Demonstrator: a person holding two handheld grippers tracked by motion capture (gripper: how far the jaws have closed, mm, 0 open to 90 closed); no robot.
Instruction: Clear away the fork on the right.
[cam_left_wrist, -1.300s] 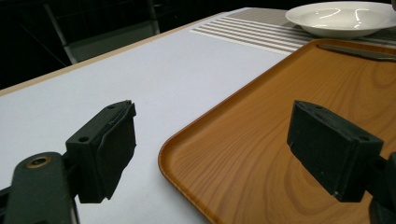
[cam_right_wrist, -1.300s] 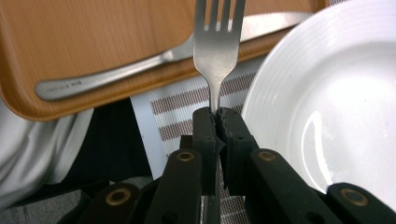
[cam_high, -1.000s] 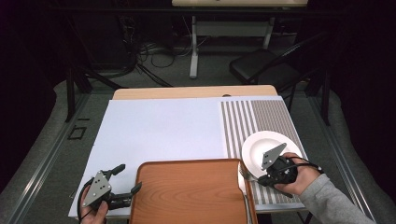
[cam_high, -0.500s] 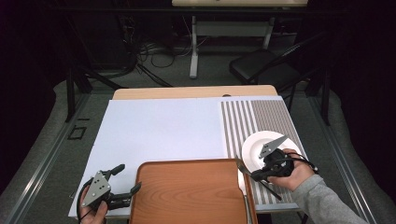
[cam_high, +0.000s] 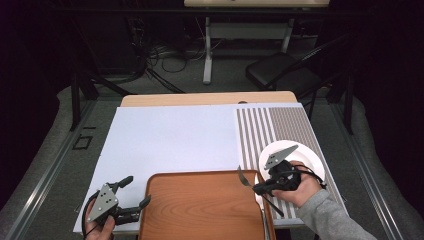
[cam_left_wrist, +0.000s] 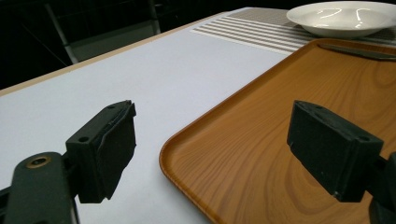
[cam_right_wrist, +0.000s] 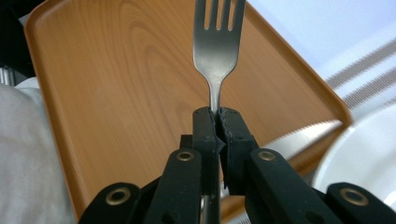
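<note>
Steel fork (cam_right_wrist: 218, 42) sits pinched by its neck in the right tool (cam_high: 260, 188), tines aimed left over the wooden tray (cam_high: 200, 210), handle trailing right; the left tool (cam_high: 132, 192) rests open beside the tray.

Left tongs (cam_high: 134, 192): matt black body topped by a grey three-cornered plate with small dark holes near its corners. Each jaw ends in a thick rectangular black pad; in the left gripper view the pad (cam_left_wrist: 106, 149) shows a worn, slightly ragged front edge and a small round recess on top. A brass-coloured ring sits at the arm pivot. A black cable loops from the rear of the body.

Right tongs (cam_high: 256, 189): same black build, same grey three-cornered plate, black cable trailing at the right. In the right gripper view, the arms carry brass-ringed pivot holes in pairs, and the pad (cam_right_wrist: 233, 140) faces are ridged.

Clothing: a grey long sleeve (cam_high: 327, 215) covers the right forearm.
</note>
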